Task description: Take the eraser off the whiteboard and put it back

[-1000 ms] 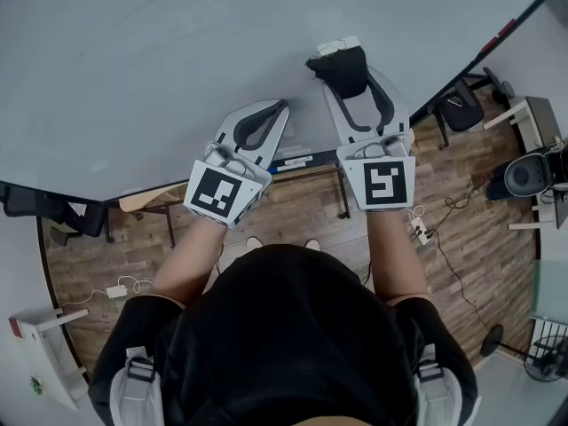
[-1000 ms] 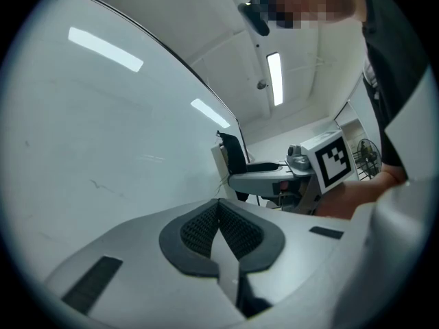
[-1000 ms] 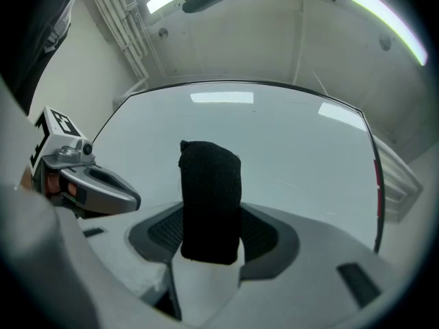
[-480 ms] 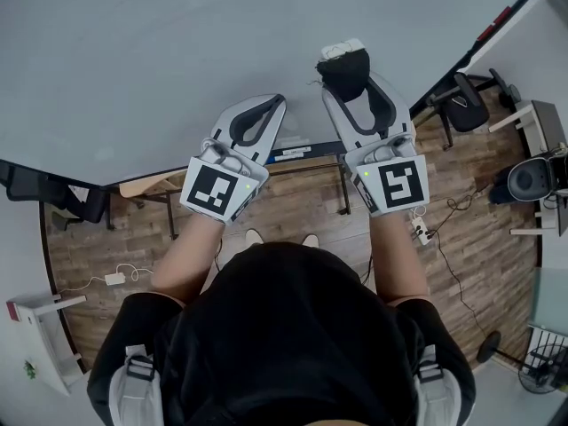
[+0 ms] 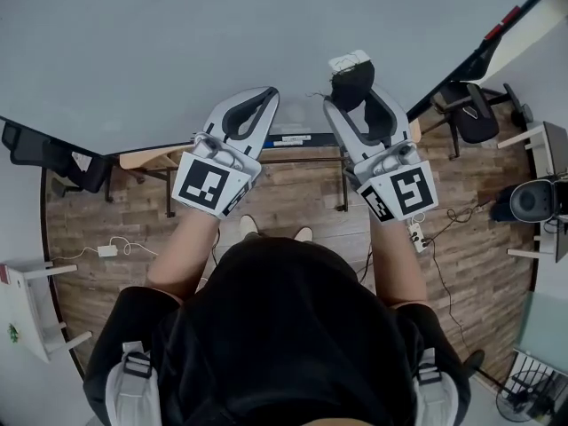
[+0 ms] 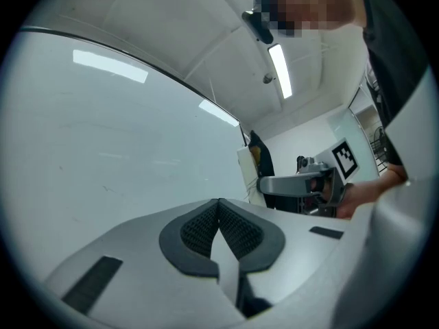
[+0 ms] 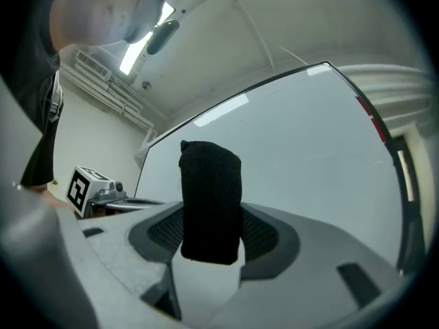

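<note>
**Eraser pinched in the right gripper, in front of the whiteboard**

Head view: upper centre-right, right gripper point(image 5: 353, 94) clamped on the black felt eraser point(image 5: 351, 74), white backing uppermost, against the grey whiteboard point(image 5: 160, 51); contact with the board not discernible. Centre-left, left gripper point(image 5: 268, 95) pressed together.

Left gripper view: pads meeting at lower centre, nothing between.

Right gripper view: eraser upright at centre, pinched between spread pads; whiteboard across the right of the frame.

Office (whiteboard point(image 5: 177, 43), swivel chair point(image 5: 480, 118))
</note>
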Available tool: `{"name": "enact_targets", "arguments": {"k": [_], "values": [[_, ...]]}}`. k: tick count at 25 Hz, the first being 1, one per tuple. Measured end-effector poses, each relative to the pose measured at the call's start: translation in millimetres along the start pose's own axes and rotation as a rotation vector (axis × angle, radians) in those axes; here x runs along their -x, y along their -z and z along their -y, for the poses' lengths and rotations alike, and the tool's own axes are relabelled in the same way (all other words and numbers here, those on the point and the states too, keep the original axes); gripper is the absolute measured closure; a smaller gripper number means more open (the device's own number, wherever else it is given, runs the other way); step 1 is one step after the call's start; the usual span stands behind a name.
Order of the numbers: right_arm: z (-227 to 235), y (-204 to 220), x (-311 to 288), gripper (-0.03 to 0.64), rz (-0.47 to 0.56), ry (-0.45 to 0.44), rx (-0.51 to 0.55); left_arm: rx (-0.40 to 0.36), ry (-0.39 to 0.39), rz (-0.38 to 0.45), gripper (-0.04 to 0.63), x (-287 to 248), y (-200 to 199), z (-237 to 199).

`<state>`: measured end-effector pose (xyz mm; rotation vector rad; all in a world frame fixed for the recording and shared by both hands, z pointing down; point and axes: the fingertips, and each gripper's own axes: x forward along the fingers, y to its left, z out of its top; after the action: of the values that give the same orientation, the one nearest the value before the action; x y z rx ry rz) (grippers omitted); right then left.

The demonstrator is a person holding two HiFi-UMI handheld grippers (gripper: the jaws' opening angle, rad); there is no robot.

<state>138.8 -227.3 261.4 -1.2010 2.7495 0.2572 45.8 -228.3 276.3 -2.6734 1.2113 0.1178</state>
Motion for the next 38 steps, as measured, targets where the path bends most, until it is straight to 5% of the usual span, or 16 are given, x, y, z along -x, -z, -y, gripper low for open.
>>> {"name": "enact_targets", "arguments": {"k": [18,38], "values": [[-40,43,51,0.391,0.017,-0.267,-0.221,0.048,-0.099,-0.067,0.601,57,35,48],[-142,58,67,0.391,-0.036,-0.219,-0.204,0.105,-0.004,-0.103,0.601,156,52,65]]}}
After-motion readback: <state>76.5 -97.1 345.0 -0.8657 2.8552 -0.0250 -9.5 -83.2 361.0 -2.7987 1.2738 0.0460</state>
